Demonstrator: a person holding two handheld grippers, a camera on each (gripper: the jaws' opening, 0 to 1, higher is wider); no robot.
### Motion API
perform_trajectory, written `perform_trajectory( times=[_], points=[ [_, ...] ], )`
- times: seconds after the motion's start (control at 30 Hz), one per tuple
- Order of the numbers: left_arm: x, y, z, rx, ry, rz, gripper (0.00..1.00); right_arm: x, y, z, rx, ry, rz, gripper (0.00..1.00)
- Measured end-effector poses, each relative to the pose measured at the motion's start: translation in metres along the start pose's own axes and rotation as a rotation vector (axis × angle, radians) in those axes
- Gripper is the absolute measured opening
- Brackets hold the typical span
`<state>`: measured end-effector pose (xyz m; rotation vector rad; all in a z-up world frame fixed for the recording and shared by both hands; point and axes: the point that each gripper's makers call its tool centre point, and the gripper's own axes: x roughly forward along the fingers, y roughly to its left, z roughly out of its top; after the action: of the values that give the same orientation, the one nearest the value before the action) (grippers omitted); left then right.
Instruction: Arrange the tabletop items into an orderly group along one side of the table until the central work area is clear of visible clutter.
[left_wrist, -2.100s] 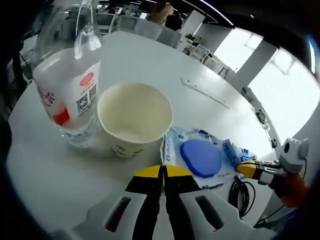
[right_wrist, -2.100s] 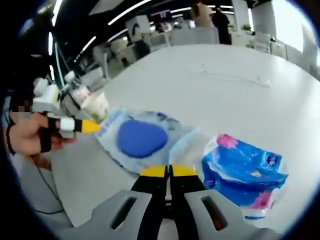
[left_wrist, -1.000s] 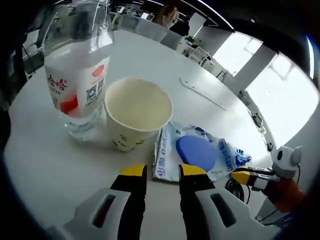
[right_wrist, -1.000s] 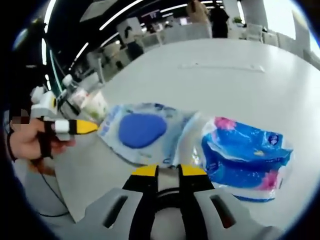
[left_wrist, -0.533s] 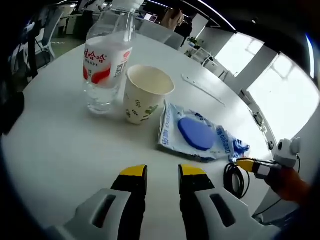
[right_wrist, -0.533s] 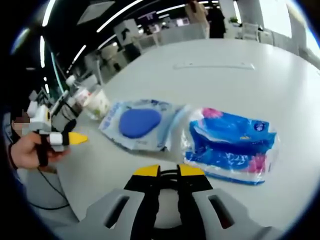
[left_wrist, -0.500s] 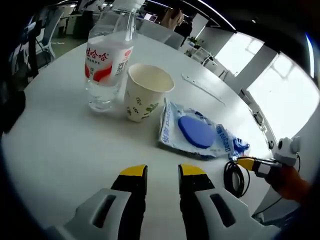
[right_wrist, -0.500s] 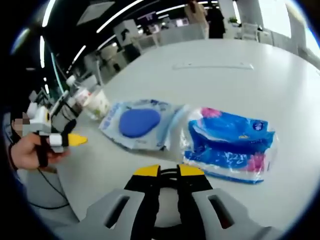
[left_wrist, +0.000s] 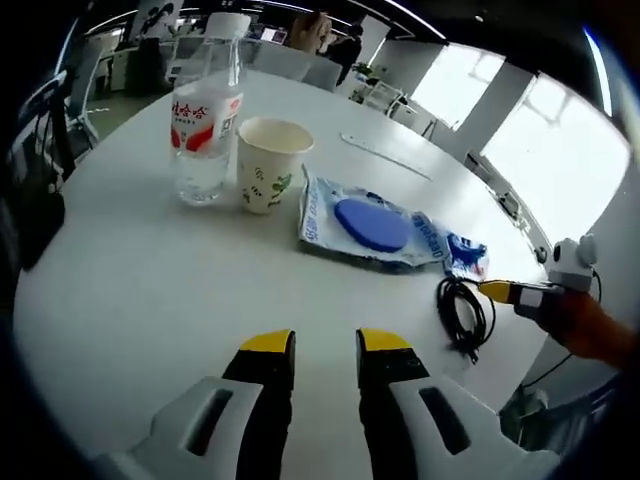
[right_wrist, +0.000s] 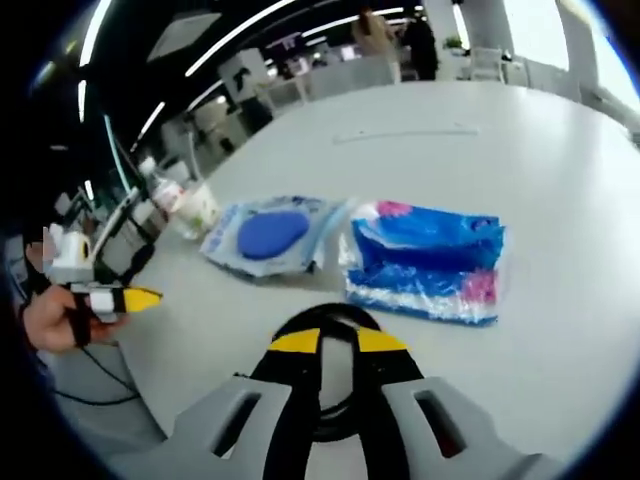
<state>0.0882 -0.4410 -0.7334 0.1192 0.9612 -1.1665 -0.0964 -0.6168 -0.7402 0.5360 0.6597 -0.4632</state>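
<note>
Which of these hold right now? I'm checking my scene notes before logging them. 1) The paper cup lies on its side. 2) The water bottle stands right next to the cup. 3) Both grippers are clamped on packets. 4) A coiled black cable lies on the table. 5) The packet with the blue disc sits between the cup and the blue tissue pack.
1) False. The paper cup stands upright, mouth up.
2) True. The water bottle stands beside it.
3) False. The left gripper and right gripper are both open and hold nothing.
4) True. The black cable lies near the table edge.
5) True. The disc packet lies there, the tissue pack beyond it.
</note>
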Motion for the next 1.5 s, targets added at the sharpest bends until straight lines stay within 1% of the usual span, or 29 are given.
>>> perform_trajectory(
  times=[0.1,0.2,0.23,0.4,0.47,0.63,0.8,0.87,1.07,1.17,1.37,1.5],
  points=[
    [-0.008,-0.001,-0.012,0.015,0.011,-0.005,0.22,-0.010,-0.007,-0.010,0.003,0.004,-0.014,0.08],
    [-0.015,0.001,-0.020,0.029,0.016,-0.001,0.22,-0.021,-0.016,-0.018,0.017,0.001,-0.033,0.07],
    [-0.018,0.001,-0.022,0.034,0.017,0.001,0.22,-0.026,-0.021,-0.019,0.029,-0.009,-0.048,0.07],
    [-0.032,0.000,-0.030,0.066,0.016,0.006,0.23,-0.039,-0.036,-0.021,0.062,-0.032,-0.078,0.07],
    [-0.035,-0.001,-0.032,0.089,0.017,0.007,0.23,-0.043,-0.039,-0.021,0.071,-0.040,-0.089,0.07],
    [-0.042,-0.002,-0.032,0.111,0.012,0.007,0.23,-0.049,-0.048,-0.016,0.085,-0.052,-0.110,0.07],
    [-0.046,-0.006,-0.029,0.124,0.005,0.003,0.23,-0.048,-0.059,-0.006,0.088,-0.055,-0.124,0.08],
    [-0.046,-0.007,-0.029,0.140,0.003,0.002,0.23,-0.046,-0.066,-0.001,0.089,-0.057,-0.129,0.08],
    [-0.049,-0.010,-0.030,0.136,0.001,0.000,0.24,-0.037,-0.081,0.012,0.096,-0.052,-0.143,0.09],
    [-0.051,-0.011,-0.032,0.156,0.005,0.000,0.24,-0.031,-0.089,0.018,0.105,-0.046,-0.149,0.10],
    [-0.055,-0.012,-0.031,0.164,0.009,-0.001,0.25,-0.020,-0.094,0.029,0.105,-0.042,-0.148,0.10],
    [-0.059,-0.011,-0.027,0.174,0.004,0.003,0.26,-0.008,-0.100,0.032,0.099,-0.023,-0.150,0.10]
  ],
)
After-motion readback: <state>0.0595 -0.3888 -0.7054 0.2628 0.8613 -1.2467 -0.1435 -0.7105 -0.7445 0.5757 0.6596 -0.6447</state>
